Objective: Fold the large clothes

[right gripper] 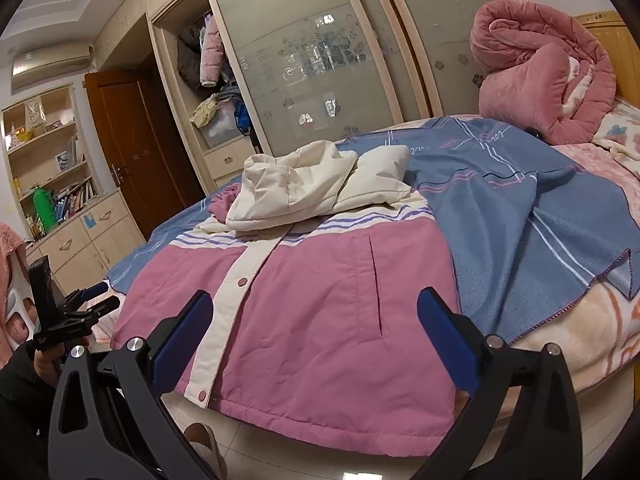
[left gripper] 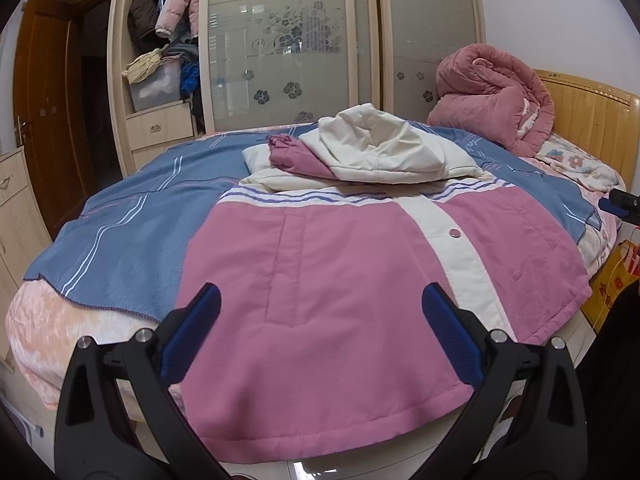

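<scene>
A pink and cream padded jacket lies front up on the bed, hem hanging over the near edge; it also shows in the right wrist view. Its cream hood and sleeves are bunched on its upper part. My left gripper is open and empty, hovering over the jacket's left hem area. My right gripper is open and empty, over the jacket's right hem area. The left gripper also shows at the left of the right wrist view, and part of the right gripper at the right edge of the left wrist view.
A blue striped blanket covers the bed under the jacket. A rolled pink quilt sits by the wooden headboard. A wardrobe with glass sliding doors stands behind the bed. A yellow bag stands on the floor at right.
</scene>
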### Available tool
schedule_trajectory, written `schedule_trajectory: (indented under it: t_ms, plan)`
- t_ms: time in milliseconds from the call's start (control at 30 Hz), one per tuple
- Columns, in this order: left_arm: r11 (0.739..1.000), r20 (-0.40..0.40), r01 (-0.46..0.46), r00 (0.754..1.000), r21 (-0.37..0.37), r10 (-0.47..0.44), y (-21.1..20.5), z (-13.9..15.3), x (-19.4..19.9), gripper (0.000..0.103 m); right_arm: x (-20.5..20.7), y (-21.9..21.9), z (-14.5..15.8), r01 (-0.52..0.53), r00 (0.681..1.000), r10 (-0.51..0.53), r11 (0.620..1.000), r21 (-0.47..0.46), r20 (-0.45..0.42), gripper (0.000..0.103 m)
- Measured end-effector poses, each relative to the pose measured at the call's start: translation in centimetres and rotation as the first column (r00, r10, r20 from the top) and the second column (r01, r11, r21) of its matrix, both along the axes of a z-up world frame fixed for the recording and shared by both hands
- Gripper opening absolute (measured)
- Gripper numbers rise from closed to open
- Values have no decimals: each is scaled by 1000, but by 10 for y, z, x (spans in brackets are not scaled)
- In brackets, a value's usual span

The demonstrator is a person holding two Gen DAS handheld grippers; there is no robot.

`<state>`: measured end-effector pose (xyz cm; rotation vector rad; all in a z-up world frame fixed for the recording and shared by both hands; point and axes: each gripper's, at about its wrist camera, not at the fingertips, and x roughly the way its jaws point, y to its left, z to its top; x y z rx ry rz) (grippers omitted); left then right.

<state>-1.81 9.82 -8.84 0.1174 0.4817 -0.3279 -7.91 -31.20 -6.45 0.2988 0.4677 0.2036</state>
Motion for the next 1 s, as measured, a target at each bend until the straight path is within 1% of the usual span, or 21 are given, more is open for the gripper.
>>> schedule_trajectory:
  t_ms: [167, 300, 333, 400, 433, 500, 600, 633, 667, 700, 733, 800, 833, 900, 967, 1000]
  plan:
    - [1000, -14, -11, 1000, -19, 11, 4, -1, 3, 101, 3, 3, -4, -21, 999, 20, 1000, -17, -28, 102]
    - [1000, -22, -8, 1000, -16, 8, 1, -2, 4, 101, 7, -1, -7, -28, 998, 28, 1000, -2, -51, 102]
    - [1000, -21, -6, 1000, -12, 6, 0, -3, 4, 101, 9, -3, -8, -43, 997, 43, 999, 11, -61, 102]
    - [1000, -20, -3, 1000, -4, 2, -2, -5, 4, 101, 16, -10, -9, -64, 993, 66, 998, 29, -97, 102]
    - [1000, -22, 1, 1000, -2, -1, -3, -5, 4, 101, 25, -18, -12, -80, 987, 86, 995, 52, -138, 102]
    - [1000, -21, 12, 1000, 0, -12, -6, -6, 3, 101, 44, -33, -18, -121, 970, 136, 989, 85, -203, 102]
    - [999, -11, 35, 999, -3, -35, -9, -5, -2, 101, 72, -59, -30, -155, 945, 184, 980, 125, -270, 102]
    - [999, -7, 41, 999, 3, -41, -9, -5, -3, 101, 78, -64, -34, -153, 944, 179, 982, 110, -279, 101]
    - [999, -6, 45, 999, 3, -45, -10, -5, -3, 101, 85, -70, -42, -163, 934, 187, 981, 104, -305, 100]
    - [999, -8, 49, 999, 0, -49, -10, -5, -3, 101, 94, -76, -52, -179, 913, 211, 976, 122, -350, 93]
    - [999, -10, 54, 999, -8, -54, -10, -4, -3, 101, 99, -80, -62, -190, 897, 233, 971, 147, -376, 89]
    - [998, -12, 55, 998, -15, -56, -9, -3, -4, 101, 105, -87, -81, -210, 870, 271, 959, 189, -411, 84]
    - [998, -13, 54, 998, -15, -55, -9, -3, -4, 101, 106, -89, -88, -222, 860, 295, 951, 217, -417, 78]
    - [998, -16, 54, 998, -18, -54, -9, -3, -3, 101, 101, -94, -96, -240, 853, 338, 930, 277, -398, 76]
    - [998, -25, 54, 998, -26, -54, -8, -2, -2, 101, 97, -99, -98, -248, 842, 355, 924, 292, -406, 69]
    - [998, -29, 53, 998, -30, -54, -7, -3, -1, 101, 95, -105, -101, -249, 836, 372, 913, 324, -405, 65]
